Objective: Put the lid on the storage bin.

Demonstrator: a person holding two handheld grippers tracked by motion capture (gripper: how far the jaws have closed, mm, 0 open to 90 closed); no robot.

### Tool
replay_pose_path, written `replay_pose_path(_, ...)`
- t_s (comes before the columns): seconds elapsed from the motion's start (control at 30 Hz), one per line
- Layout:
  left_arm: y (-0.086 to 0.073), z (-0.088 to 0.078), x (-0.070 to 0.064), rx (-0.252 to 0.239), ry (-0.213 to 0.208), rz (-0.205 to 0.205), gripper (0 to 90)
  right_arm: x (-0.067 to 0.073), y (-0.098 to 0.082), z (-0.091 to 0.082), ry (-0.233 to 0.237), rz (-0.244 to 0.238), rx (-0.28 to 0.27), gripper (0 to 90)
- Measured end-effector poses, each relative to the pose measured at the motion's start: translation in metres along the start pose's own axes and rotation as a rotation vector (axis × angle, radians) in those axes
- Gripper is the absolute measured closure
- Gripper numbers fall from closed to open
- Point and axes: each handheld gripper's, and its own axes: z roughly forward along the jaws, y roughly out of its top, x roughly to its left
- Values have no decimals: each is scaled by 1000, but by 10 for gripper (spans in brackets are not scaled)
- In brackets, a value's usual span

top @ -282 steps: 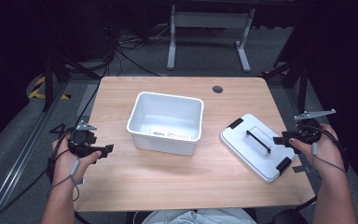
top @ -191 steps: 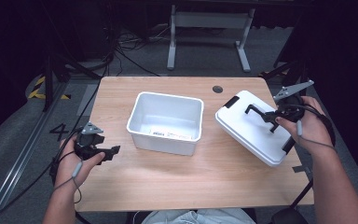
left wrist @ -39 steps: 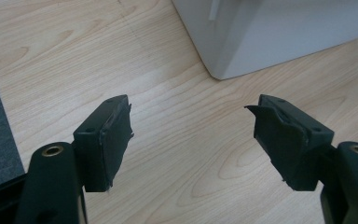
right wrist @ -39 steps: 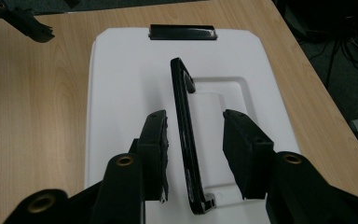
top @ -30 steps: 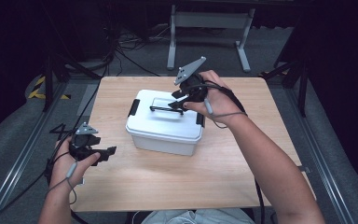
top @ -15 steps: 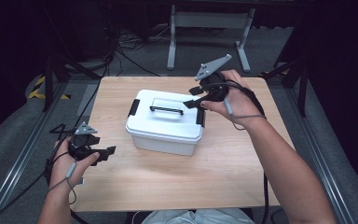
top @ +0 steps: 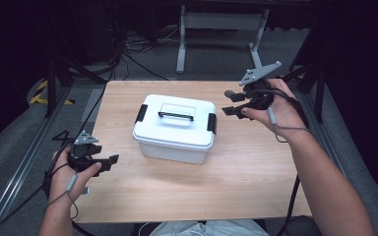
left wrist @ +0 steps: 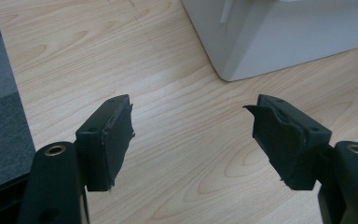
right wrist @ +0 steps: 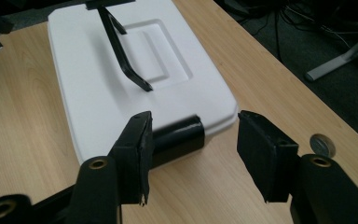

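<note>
Lidded white box (top: 174,129) just left of the gaping right gripper (top: 232,103), left gripper (top: 109,162) gaping too

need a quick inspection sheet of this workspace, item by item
surface: wooden table, bare wood around the box.
job's things: white box, lid on, black handle up, black latch at each end.
clutter: small round disc near the table's far right edge.
grippers: left claw open, low over the table's left edge; right claw open, facing the box's right-end latch.
cables: one trails from each claw; more on the floor beyond.
surroundings: grey floor, metal stand behind, dark room.
</note>
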Motion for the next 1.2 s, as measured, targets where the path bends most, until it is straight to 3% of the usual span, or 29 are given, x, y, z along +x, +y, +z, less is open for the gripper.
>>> replay_pose_path(0.4,5,5,-2,10,-13,14,289,-26,-50,-30,-62,105,14,443)
replay_pose_path(0.6,7,7,-2,10,-18,15,288,-33,-68,-37,-78,149,28,420)
replay_pose_path(0.77,8,6,-1,13,-13,-4,289,-37,-87,-31,-94,208,69,389)
replay_pose_path(0.8,7,6,-1,15,-14,-15,289,-39,-100,-24,-106,223,98,388)
replay_pose_path(0.9,7,5,0,25,-2,-14,290,-42,-115,-18,-108,255,125,389)
replay_pose_path(1.2,6,7,1,29,-2,-12,289,-45,-151,1,-98,326,153,385)
